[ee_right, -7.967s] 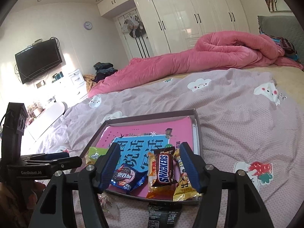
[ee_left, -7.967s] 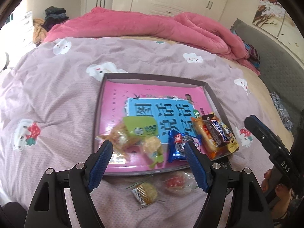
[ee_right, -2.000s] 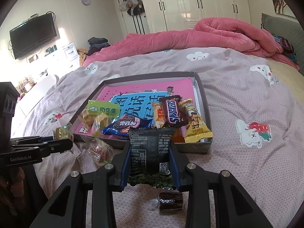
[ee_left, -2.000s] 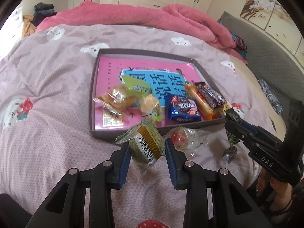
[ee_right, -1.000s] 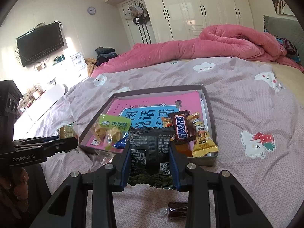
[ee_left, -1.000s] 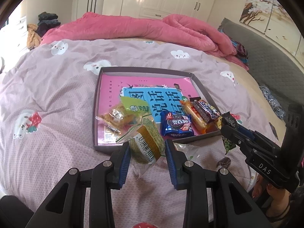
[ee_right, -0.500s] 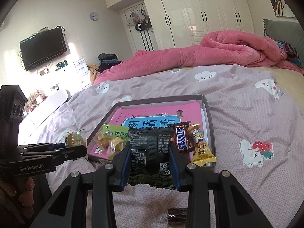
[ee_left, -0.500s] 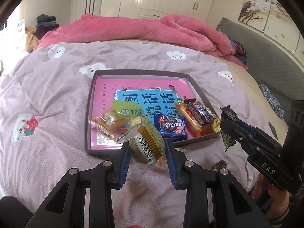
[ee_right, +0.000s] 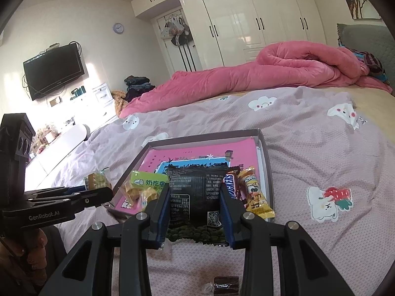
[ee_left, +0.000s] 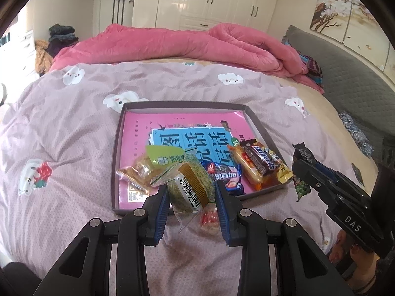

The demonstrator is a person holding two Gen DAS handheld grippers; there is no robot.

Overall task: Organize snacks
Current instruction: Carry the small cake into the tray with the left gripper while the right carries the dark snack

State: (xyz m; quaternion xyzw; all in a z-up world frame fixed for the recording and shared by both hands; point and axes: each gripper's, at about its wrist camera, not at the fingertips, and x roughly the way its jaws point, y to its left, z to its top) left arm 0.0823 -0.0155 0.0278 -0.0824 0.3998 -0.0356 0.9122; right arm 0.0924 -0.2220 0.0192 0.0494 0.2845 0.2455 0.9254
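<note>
My left gripper (ee_left: 192, 192) is shut on a green cake in a clear wrapper (ee_left: 190, 187), held above the near edge of a grey tray (ee_left: 182, 104) lined with a pink and blue book. My right gripper (ee_right: 195, 204) is shut on a black snack packet (ee_right: 196, 197), raised before the same tray (ee_right: 265, 148). In the tray lie a green-labelled snack (ee_left: 165, 156), a blue cookie pack (ee_left: 226, 177), a Snickers bar (ee_left: 260, 157) and an orange wafer (ee_left: 246, 170). From the left wrist view the right gripper (ee_left: 302, 172) shows at the right with its packet.
A red candy in clear wrap (ee_left: 209, 218) lies on the lilac bedspread (ee_left: 61, 135) under my left gripper. A small dark wrapped sweet (ee_right: 226, 283) lies below my right gripper. A pink duvet (ee_left: 172, 44) is heaped at the far side; a grey headboard (ee_left: 345, 74) runs along the right.
Both grippers kept their grips on the cake and the packet. The tray sits a little farther and lower in both views, as both grippers rose slightly.
</note>
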